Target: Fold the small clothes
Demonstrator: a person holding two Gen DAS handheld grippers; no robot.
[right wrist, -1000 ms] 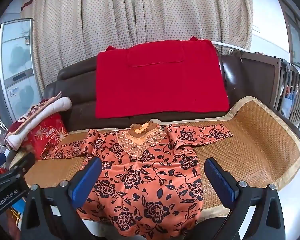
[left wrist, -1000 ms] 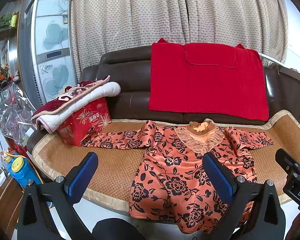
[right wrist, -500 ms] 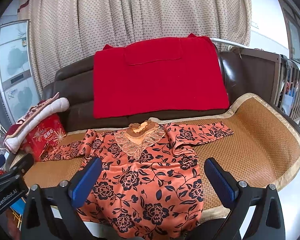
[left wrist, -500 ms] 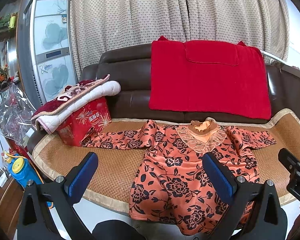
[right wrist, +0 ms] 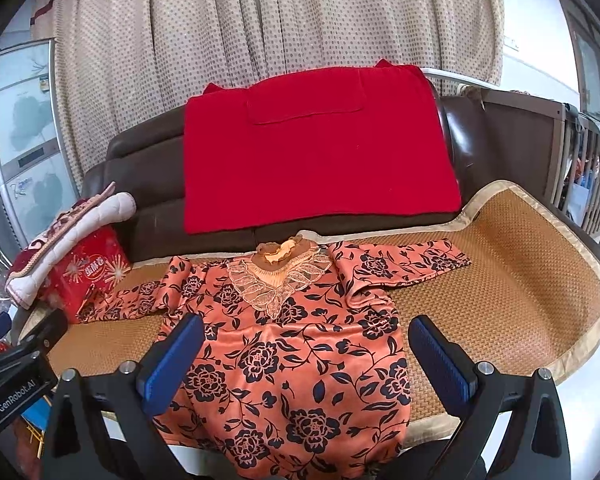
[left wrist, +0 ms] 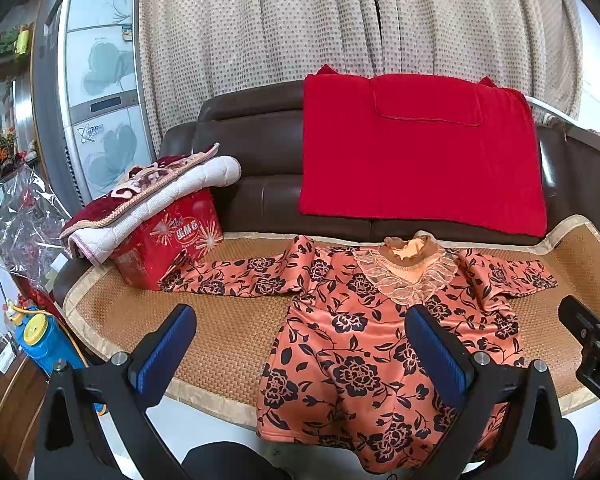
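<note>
Lying spread flat on woven mat [left wrist: 228,332] over brown sofa [left wrist: 256,148]: orange floral blouse [left wrist: 364,344], front up, lace collar [left wrist: 410,276] toward backrest, both sleeves stretched sideways, hem hanging over seat's front edge. Hovering short of that hem, touching nothing: left gripper [left wrist: 300,352] with blue pads [left wrist: 168,346] wide apart and empty; right gripper [right wrist: 306,364] likewise spread wide, empty, blouse body visible between fingers. Draped over backrest behind collar: red cloth [left wrist: 420,152]. Standing at left sleeve's end: red box [left wrist: 168,240] topped with folded quilt [left wrist: 152,196].
</note>
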